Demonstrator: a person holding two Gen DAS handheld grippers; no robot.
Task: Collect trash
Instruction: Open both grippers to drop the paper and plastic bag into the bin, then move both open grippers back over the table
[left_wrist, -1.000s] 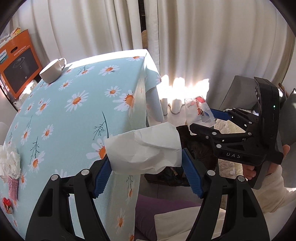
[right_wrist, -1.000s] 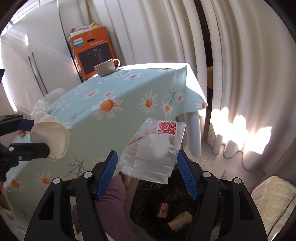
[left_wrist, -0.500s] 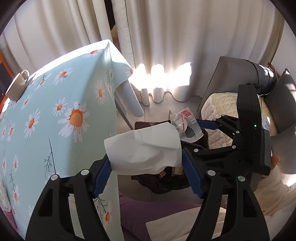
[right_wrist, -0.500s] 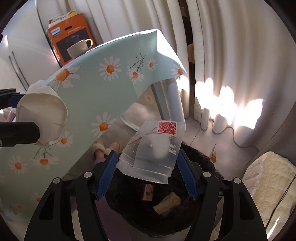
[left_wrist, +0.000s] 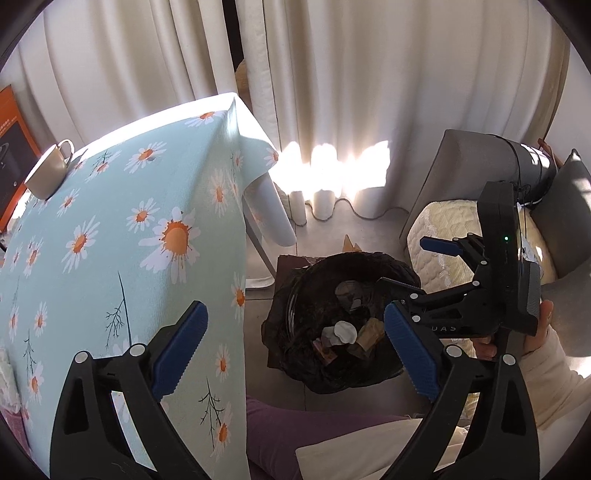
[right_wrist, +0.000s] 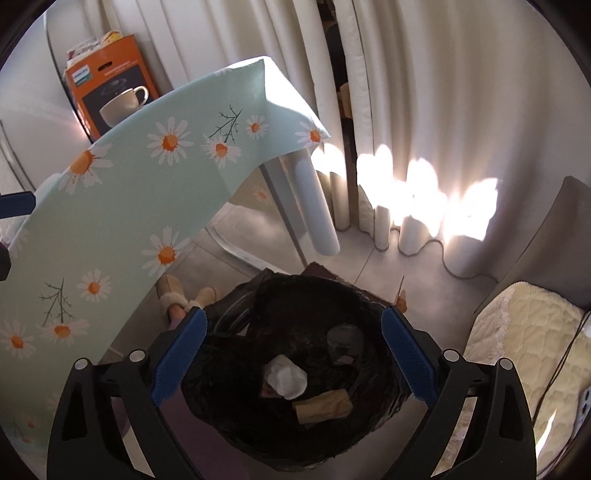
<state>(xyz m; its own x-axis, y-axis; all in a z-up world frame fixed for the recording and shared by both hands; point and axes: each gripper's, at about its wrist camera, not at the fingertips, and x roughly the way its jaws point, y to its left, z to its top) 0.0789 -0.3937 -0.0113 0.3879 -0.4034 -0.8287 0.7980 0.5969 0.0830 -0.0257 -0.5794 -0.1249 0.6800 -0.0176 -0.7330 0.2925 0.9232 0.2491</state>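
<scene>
Jaws opening, empty, over trash bin (right_wrist: 295, 369)

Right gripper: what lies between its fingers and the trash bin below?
Nothing: the opening right gripper hangs empty over the black-lined trash bin, right wrist view; crumpled tissue lies inside.

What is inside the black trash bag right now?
In the trash bag: a crumpled white tissue, a brown paper roll and a clear plastic wrapper. Anything deeper is lost in the dark folds.
</scene>
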